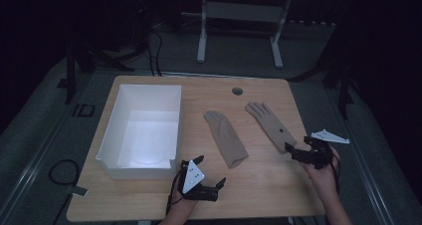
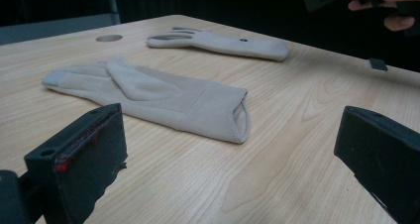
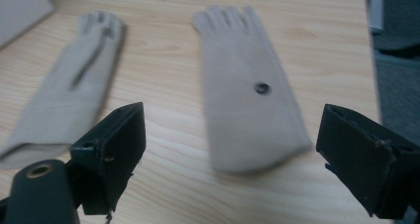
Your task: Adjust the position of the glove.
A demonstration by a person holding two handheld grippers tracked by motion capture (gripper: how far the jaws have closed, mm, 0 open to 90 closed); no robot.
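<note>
While ahead of right tool (image 3: 228,154): glove (image 3: 247,100).

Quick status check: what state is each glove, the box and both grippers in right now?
Left glove: flat on table, cuff open, untouched.
Right glove: flat on table, untouched.
White box: upright, open, empty.
Left gripper: open, holding nothing.
Right gripper: open, at the right glove's cuff.
</note>
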